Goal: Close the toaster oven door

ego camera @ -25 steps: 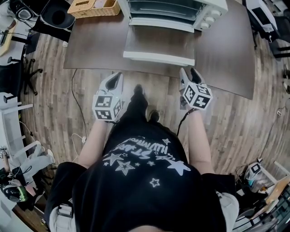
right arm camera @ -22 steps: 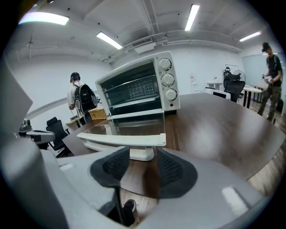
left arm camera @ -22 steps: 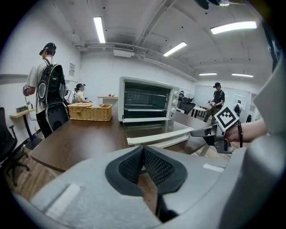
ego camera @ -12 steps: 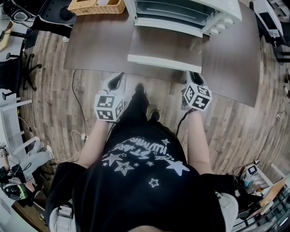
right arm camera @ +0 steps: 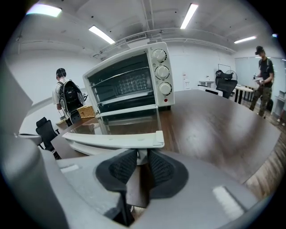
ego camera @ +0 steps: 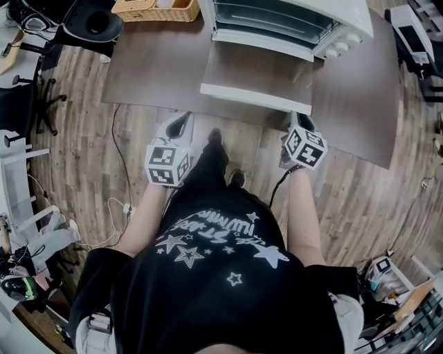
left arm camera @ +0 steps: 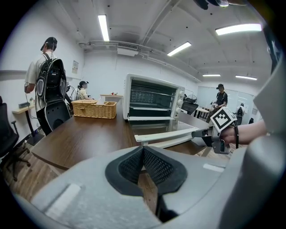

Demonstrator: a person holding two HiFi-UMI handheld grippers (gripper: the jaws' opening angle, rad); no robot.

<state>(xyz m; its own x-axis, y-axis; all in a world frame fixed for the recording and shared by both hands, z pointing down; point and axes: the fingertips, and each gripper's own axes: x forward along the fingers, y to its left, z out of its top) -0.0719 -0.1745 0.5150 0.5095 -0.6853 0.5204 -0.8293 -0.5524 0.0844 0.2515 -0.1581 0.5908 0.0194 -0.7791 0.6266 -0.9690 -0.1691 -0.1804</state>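
Right gripper (right arm camera: 142,157) closing, handle (right arm camera: 114,140) between ribbed pads (right arm camera: 164,170)

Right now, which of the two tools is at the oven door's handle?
The right tool: its jaws are closing around the right end of the handle. The left tool is shut, empty, away from it.

wicker basket (ego camera: 149,12) on table (ego camera: 152,69), far-left corner | person with backpack (left arm camera: 49,80) standing beside table

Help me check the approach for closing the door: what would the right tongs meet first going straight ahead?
The white handle of the open toaster oven door. The right tongs are closing with its support post between them, so contact looks near-immediate, though depth is unclear.
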